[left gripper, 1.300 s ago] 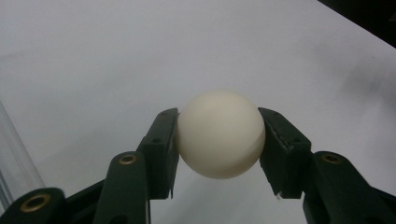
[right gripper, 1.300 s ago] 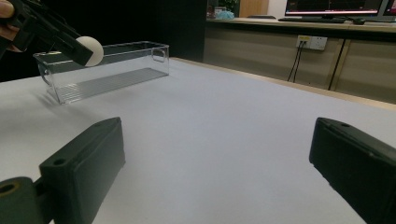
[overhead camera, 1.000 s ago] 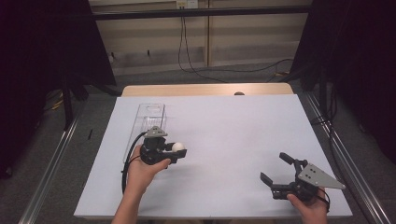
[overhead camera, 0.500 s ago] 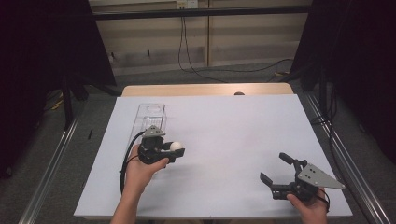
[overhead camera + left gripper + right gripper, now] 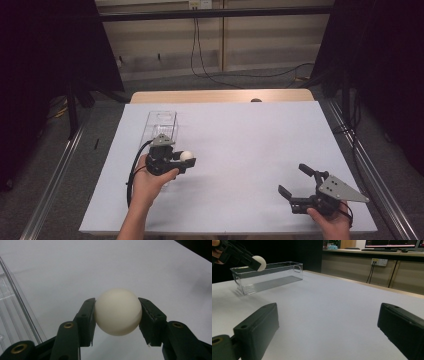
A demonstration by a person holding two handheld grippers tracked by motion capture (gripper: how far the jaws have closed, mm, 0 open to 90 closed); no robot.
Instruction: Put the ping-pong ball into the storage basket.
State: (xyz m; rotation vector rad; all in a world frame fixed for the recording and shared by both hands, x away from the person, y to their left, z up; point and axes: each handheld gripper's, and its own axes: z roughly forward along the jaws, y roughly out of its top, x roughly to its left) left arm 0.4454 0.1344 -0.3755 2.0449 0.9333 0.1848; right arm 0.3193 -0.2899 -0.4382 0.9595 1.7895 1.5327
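A white ball [image 5: 118, 311] is clamped between the two black jaws of my left gripper [image 5: 183, 160], held above the white table just right of a clear plastic box [image 5: 161, 126]. In the right gripper view the ball [image 5: 259, 262] hangs at the near end of the box [image 5: 267, 277], level with its rim. Down at the table's front right, my right gripper [image 5: 295, 184] is open, with nothing between its jaws. Its jaws point left toward the table's middle.
A white sheet [image 5: 250, 145] covers the table, with a wooden strip [image 5: 220, 95] along the far edge. Cables hang on the wall behind. A metal rail [image 5: 372, 175] runs along the right side.
My left gripper with the ball has shifted slightly back and left, closer to the clear box. The right gripper has stayed put.
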